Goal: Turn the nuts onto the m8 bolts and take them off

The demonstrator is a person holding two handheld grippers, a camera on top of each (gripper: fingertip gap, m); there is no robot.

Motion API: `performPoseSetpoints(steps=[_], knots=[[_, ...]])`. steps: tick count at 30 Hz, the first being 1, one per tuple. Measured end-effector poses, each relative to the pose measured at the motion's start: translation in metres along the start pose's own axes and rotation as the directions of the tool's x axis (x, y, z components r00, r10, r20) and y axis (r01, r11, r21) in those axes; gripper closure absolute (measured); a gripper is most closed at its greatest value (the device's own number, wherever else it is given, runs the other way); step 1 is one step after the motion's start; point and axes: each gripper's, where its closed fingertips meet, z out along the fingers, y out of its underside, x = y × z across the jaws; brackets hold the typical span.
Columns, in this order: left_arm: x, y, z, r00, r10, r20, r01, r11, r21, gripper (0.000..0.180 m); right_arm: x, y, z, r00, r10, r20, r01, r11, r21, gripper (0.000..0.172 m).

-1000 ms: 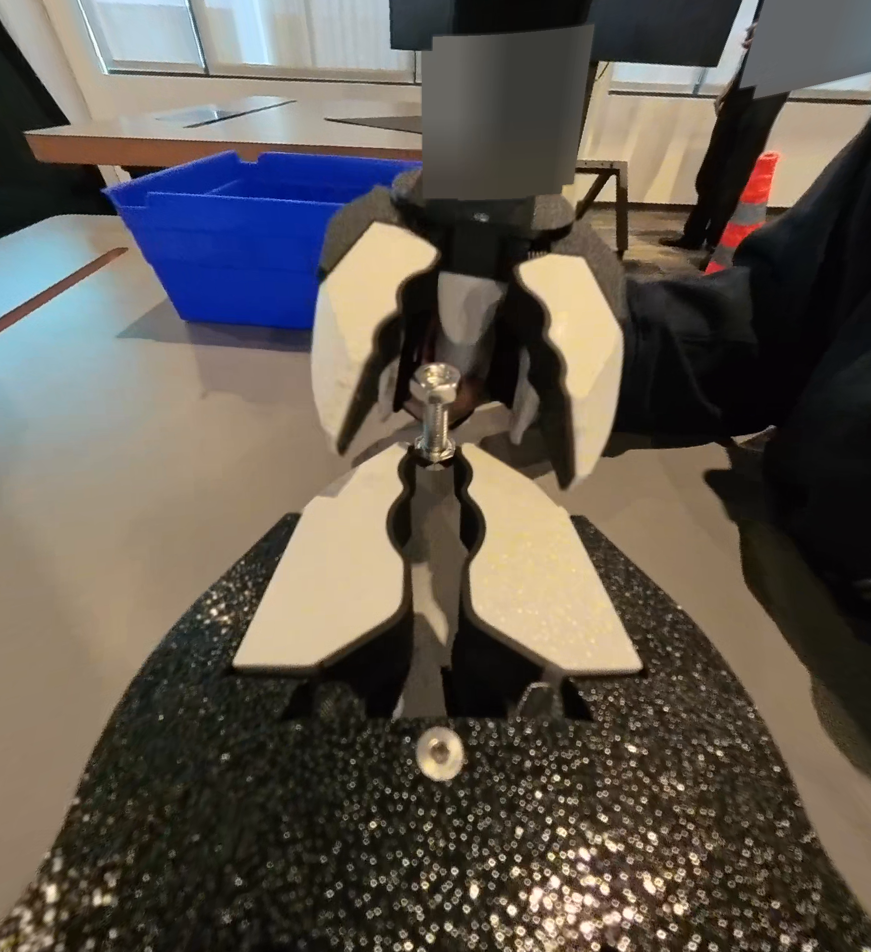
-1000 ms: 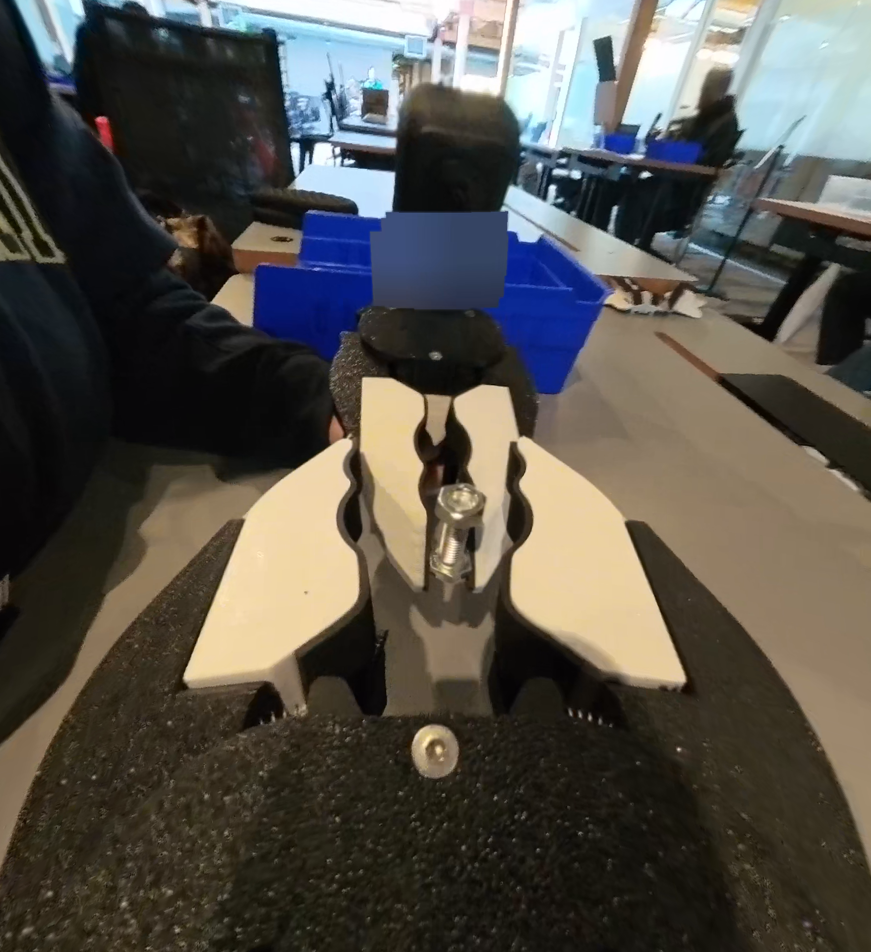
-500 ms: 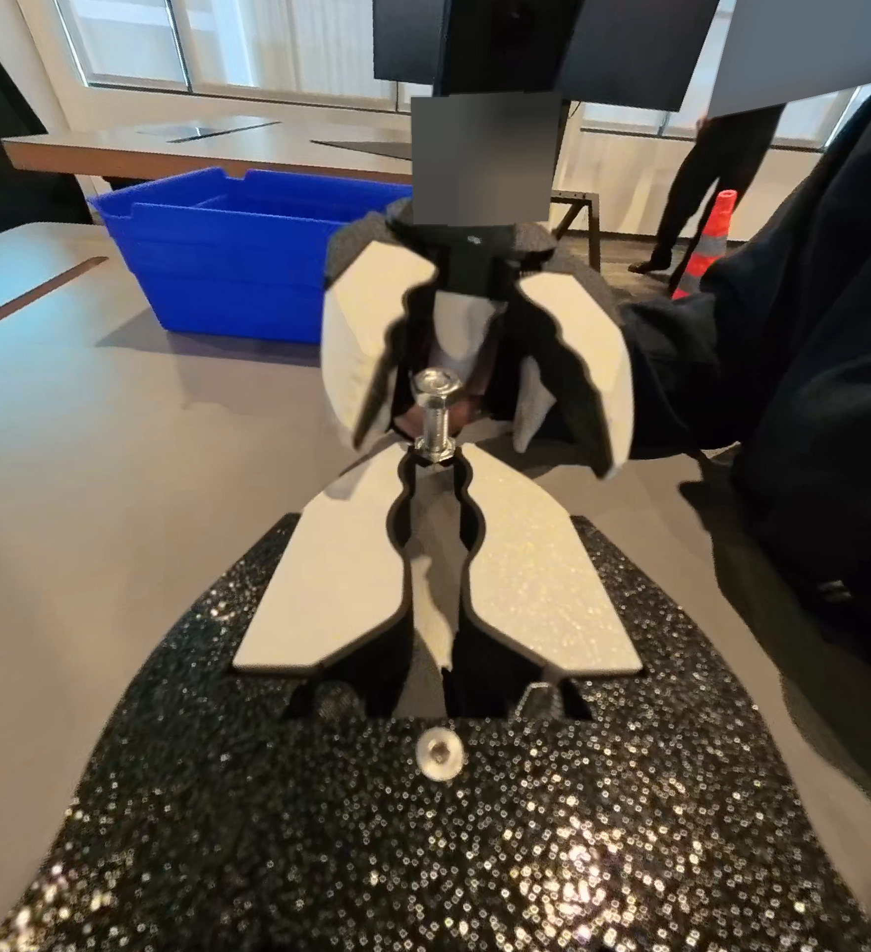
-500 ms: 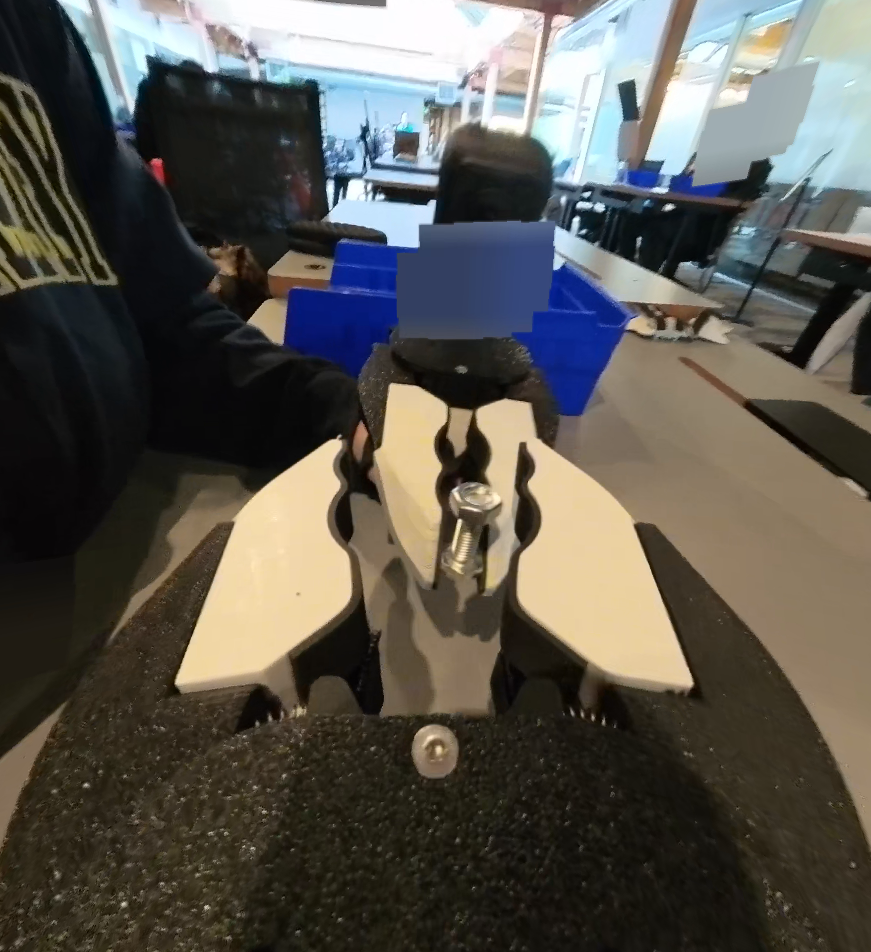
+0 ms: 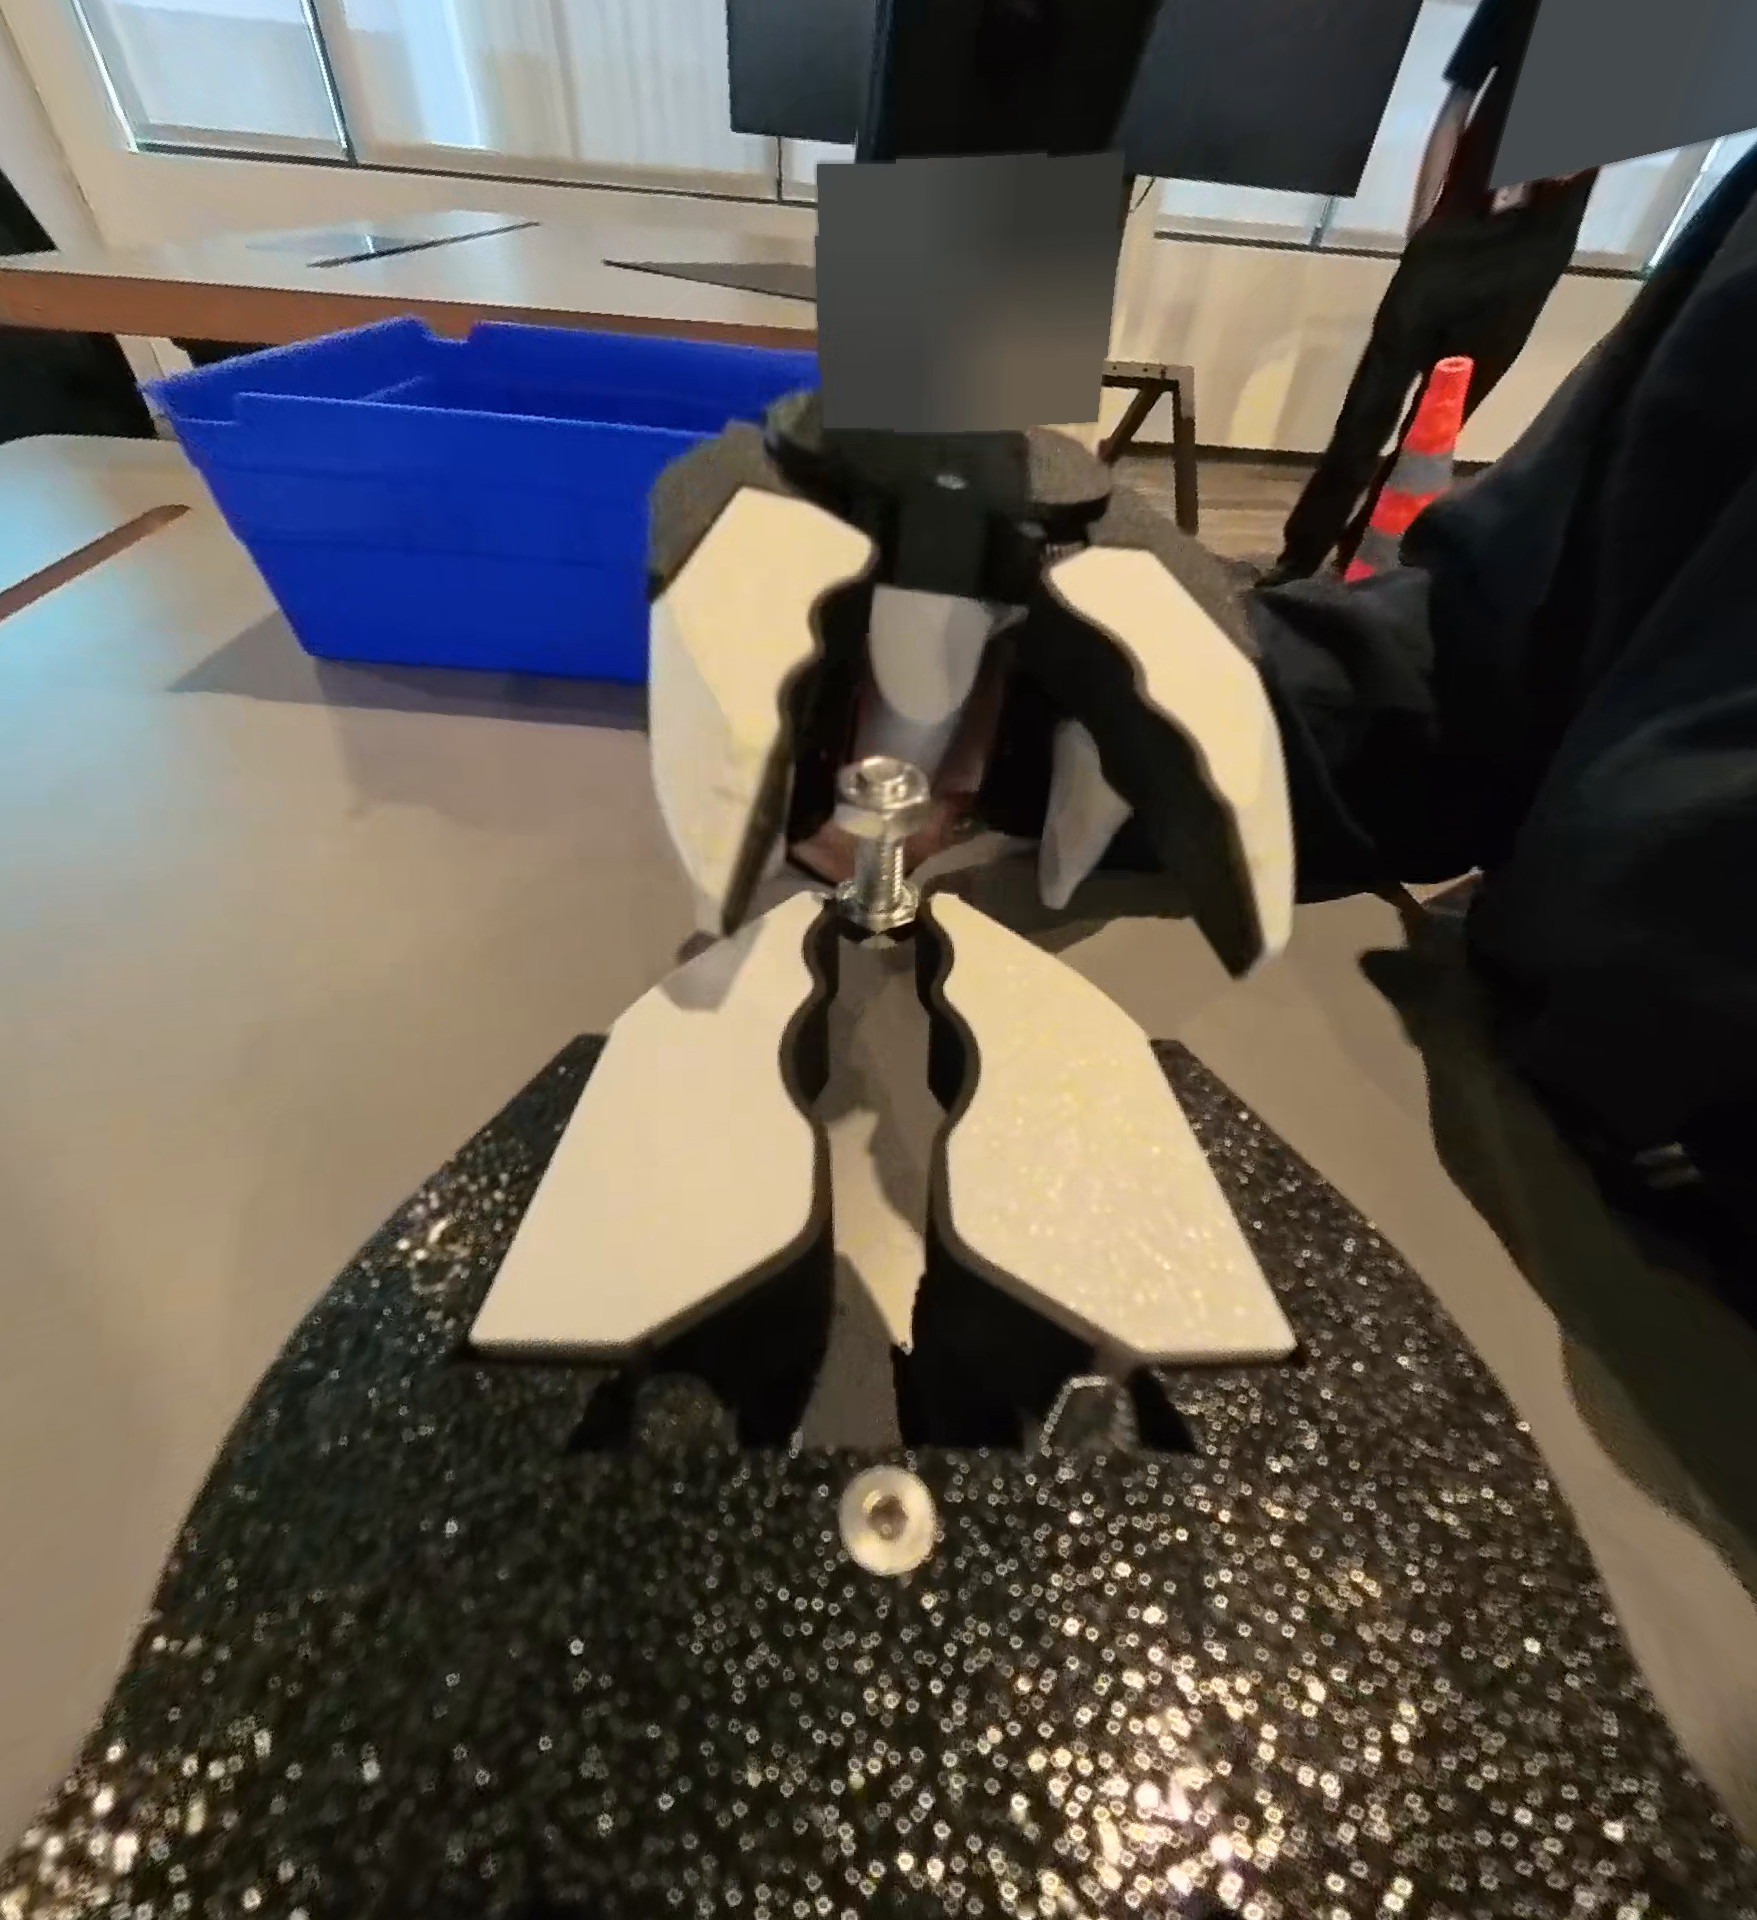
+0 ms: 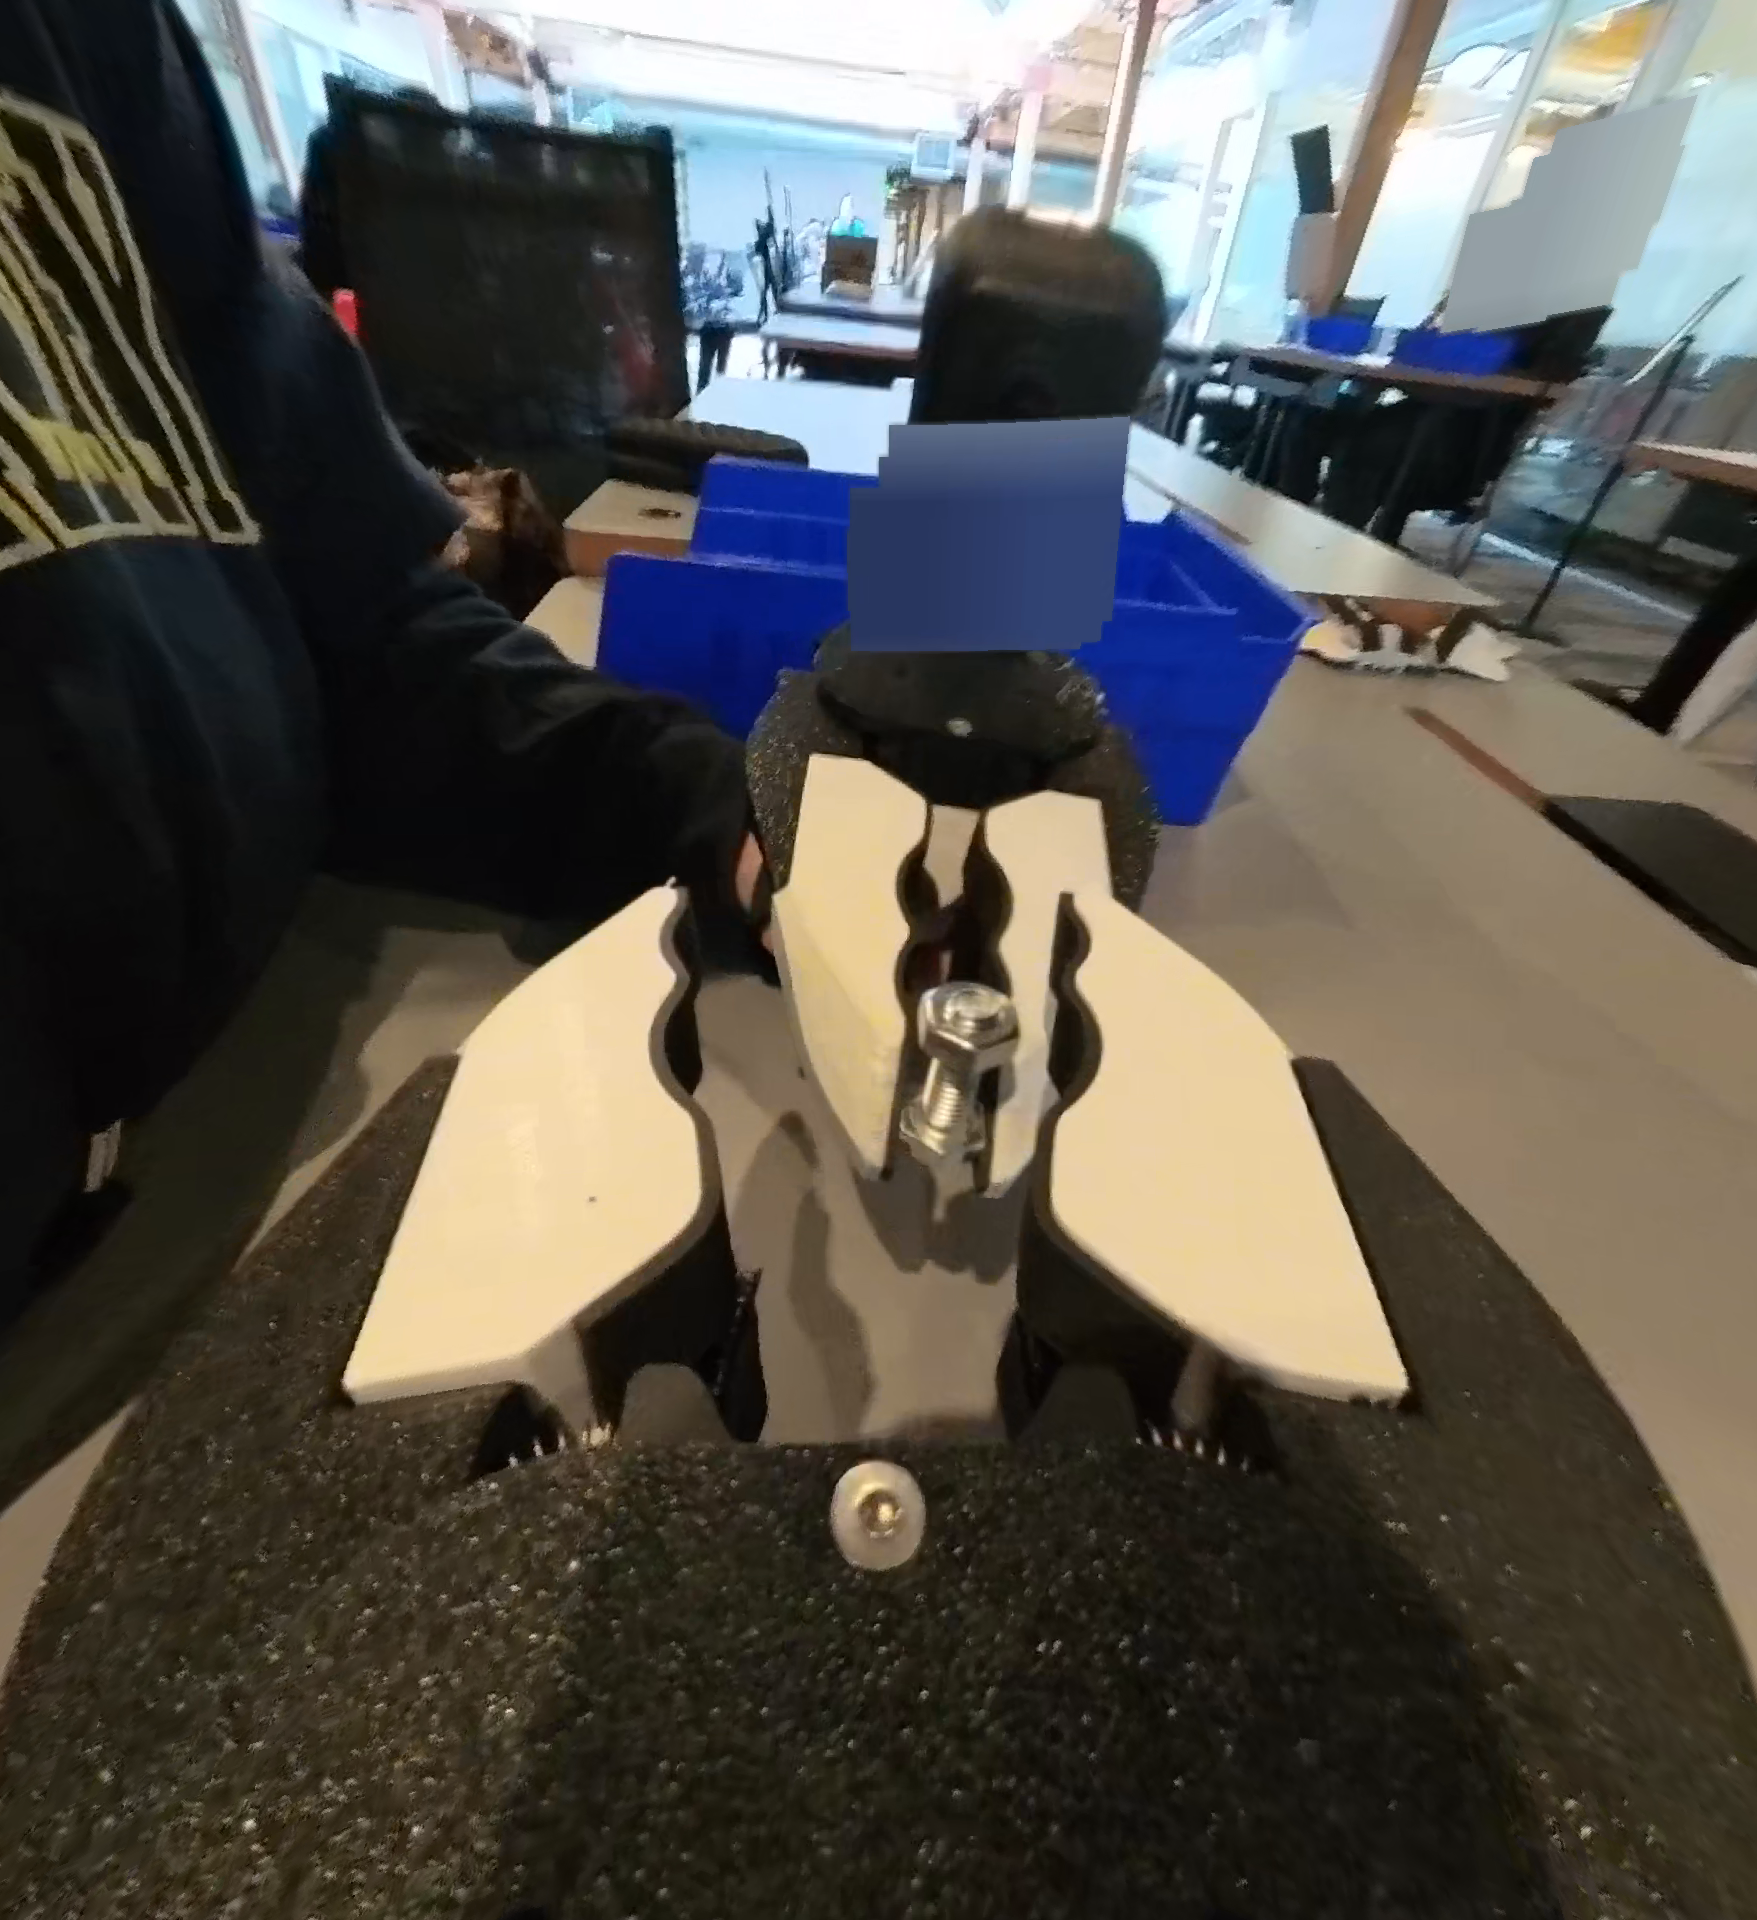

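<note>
Left hand-held gripper (image 5: 876,914) pinches nut (image 5: 876,912) on upright bolt (image 5: 881,831) above tabletop (image 5: 230,883); right hand-held gripper (image 6: 874,940) spread wide, empty. I judge re-grip pending: close on bolt head, turn.

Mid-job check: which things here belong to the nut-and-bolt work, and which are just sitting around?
In the job: bolt, nut pinched in the left claw, open right claw.

Lying about: blue bin, orange cone, grey table.
</note>
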Motion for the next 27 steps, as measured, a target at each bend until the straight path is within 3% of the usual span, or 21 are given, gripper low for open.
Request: performPoseSetpoints(steps=[4, 6, 12, 20, 23, 25, 27], knots=[[-0.009, 0.0, -0.01, 0.999, -0.004, 0.033, 0.004, 1.0, 0.012, 0.167, 0.003, 0.006, -0.017, 1.0, 0.004, 0.007, -0.004, 0.999, -0.054, 0.115], [-0.015, -0.003, -0.016, 0.998, -0.021, 0.058, 0.019, 0.999, 0.033, 0.167, 0.001, 0.0, -0.032, 0.998, 0.032, 0.049, -0.031, 0.999, -0.028, 0.139], [-0.013, 0.0, -0.014, 0.999, -0.023, 0.043, 0.022, 1.0, 0.021, 0.167, 0.016, 0.001, -0.027, 0.997, -0.006, -0.072, 0.004, 1.0, -0.028, 0.123], [-0.007, 0.001, -0.008, 1.0, -0.017, 0.007, 0.017, 1.0, 0.007, 0.167, 0.003, 0.002, -0.012, 1.0, -0.007, -0.006, 0.007, 1.0, -0.024, 0.118], [-0.012, 0.005, -0.012, 0.999, -0.008, 0.035, 0.008, 1.0, -0.011, 0.167, 0.005, 0.005, -0.023, 1.0, 0.0, -0.007, 0.0, 0.998, -0.065, 0.125], [-0.015, 0.003, -0.014, 0.999, -0.026, 0.042, 0.026, 1.0, 0.007, 0.167, 0.004, 0.002, -0.034, 0.999, 0.041, 0.027, -0.039, 0.998, -0.05, 0.148], [-0.015, 0.002, -0.015, 0.999, -0.034, 0.036, 0.033, 0.999, 0.016, 0.167, 0.017, -0.001, -0.036, 0.998, 0.041, -0.056, -0.043, 0.999, -0.025, 0.138]])
